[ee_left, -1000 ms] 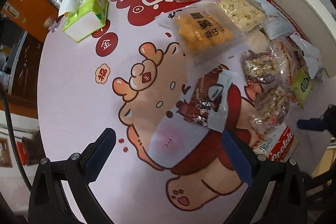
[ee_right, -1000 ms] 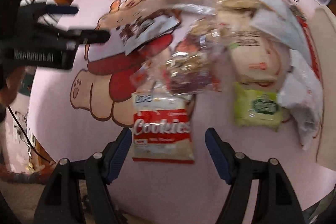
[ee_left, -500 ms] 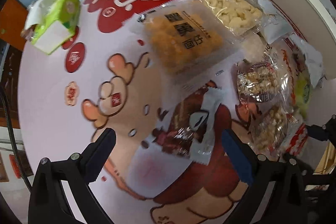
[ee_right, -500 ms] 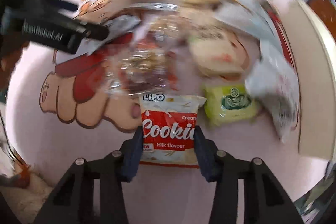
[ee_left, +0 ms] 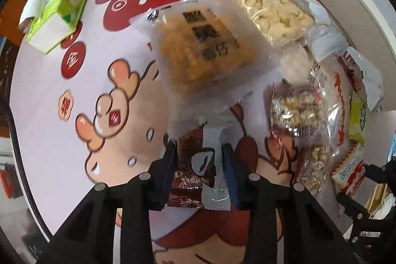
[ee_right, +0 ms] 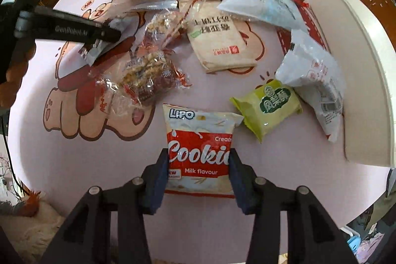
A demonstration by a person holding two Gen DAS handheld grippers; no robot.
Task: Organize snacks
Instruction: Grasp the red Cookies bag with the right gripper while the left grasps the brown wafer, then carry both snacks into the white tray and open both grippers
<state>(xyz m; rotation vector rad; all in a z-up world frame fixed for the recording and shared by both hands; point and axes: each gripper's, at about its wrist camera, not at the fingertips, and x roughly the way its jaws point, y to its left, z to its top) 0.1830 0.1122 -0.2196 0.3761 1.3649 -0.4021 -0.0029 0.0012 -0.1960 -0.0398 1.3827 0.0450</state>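
Snacks in crinkly plastic packets lie heaped ahead of both claws on the pink cartoon-printed surface [ee_right: 74,155], none sorted yet by the look of it. The right claw [ee_right: 199,160] pinches the red-and-white Lipo cookie pouch [ee_right: 200,152]; the left claw [ee_left: 199,165] grips the brown foil snack packet [ee_left: 195,172]. The long cream tray [ee_right: 356,81], right of the right claw, looks bare, so nearly everything remains.

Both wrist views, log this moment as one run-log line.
left tool: shut on brown snack packet | right tool: shut on Lipo cookie pack | both packs on table
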